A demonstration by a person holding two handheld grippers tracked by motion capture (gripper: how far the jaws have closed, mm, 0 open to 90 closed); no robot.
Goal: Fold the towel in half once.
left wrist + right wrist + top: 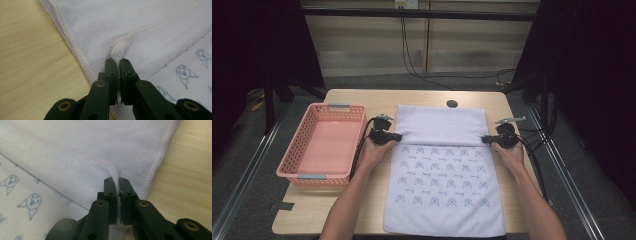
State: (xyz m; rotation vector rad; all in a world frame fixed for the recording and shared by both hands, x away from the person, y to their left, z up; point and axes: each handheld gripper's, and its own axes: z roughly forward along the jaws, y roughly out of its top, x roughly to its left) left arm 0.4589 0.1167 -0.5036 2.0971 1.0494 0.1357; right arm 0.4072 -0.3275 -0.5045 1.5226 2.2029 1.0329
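A: High view: a towel (443, 180) is seen laid flat on the desk (362, 97), long axis running from the near edge to the far edge. The far part is folded over toward the near side, plain back showing up top, printed face left open below.

B: Tongs?

A: Left tongs (395, 136) are clamped on the left end of the folded flap's edge, right tongs (487, 139) on the right end. Both are set level, about midway along the towel's length.

B: Confirmed close up?

A: Yes. In the left gripper view the left tongs (117, 61) are pressed together on a stitched corner of the towel (140, 25), cloth bunched between the jaws. In the right gripper view the right tongs (116, 180) are shut on the matching corner, hem of the towel (100, 142) pinched in.

B: Key relation?

A: The held edge is stretched crosswise between the two tongs; the uncovered printed part lies nearward of it, toward the person. A pull along the long axis, toward the near hem, is judged likely if the fold is to be finished. Neither hand is nearer; both must be moved evenly or the edge will be skewed.

B: Anything else?

A: A pink basket (307, 145) is noted left of the towel, just beside the left hand (374, 150), apart from the cloth.
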